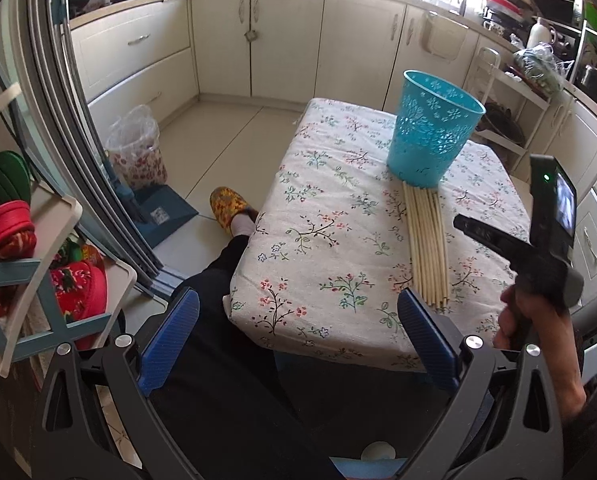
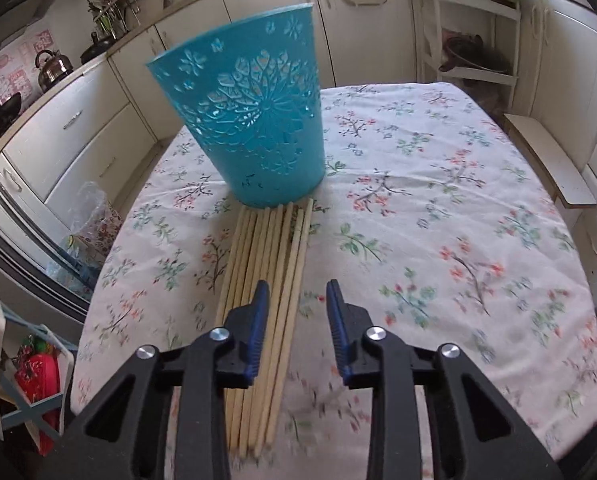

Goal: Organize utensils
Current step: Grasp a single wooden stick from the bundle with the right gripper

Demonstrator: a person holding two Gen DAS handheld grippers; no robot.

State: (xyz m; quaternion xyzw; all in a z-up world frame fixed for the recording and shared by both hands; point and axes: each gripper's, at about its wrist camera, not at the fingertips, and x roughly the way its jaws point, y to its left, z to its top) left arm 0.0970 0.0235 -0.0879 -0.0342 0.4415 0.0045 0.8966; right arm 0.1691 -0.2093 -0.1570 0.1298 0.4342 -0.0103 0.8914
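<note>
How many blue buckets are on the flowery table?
1. The blue bucket stands upright toward the far side of the table, with the far ends of the wooden sticks right at its base. I see no other bucket on the table.

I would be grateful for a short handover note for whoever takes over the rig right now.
Left gripper: open, empty, held back off the near table edge.
Right gripper: open, empty, low over the near end of the chopsticks.
Chopsticks lie in one bundle on the floral tablecloth, far ends against the base of the blue basket, which stands upright.
Done: nothing visibly in the basket yet.
Left: grasp the chopsticks and probably stand them in the basket.
</note>
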